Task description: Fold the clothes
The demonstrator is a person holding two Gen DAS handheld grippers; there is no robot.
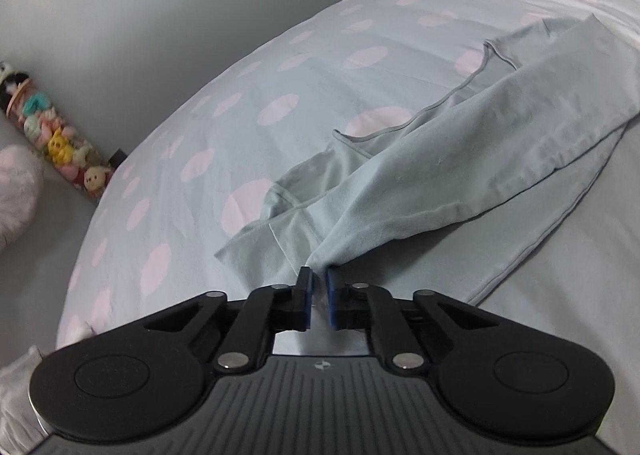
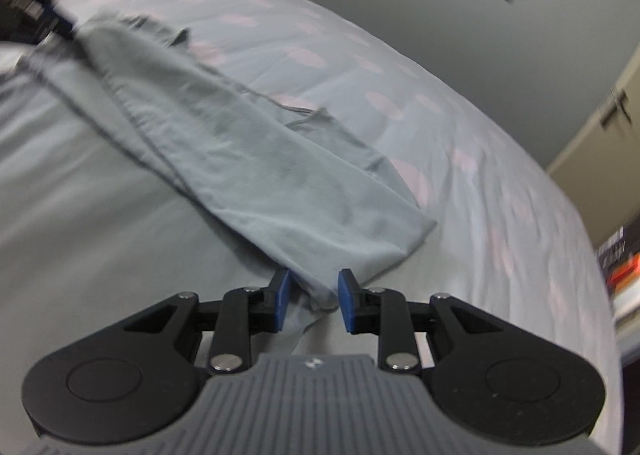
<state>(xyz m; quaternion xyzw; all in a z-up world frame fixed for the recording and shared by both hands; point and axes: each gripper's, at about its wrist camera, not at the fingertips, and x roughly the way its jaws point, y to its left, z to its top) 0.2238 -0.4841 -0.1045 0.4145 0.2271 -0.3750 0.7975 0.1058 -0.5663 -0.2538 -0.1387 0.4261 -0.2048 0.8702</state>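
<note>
Garment (image 1: pixel 460 159) lies on the bed (image 1: pixel 240 87), half folded; left gripper (image 1: pixel 318 287) clenched on one corner; right gripper (image 2: pixel 312 293) parted around the other; we'd pinch before lifting together.

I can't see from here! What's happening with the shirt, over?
Left gripper shut on shirt corner. Right gripper around other end, grip unclear. Nothing in the way.
</note>
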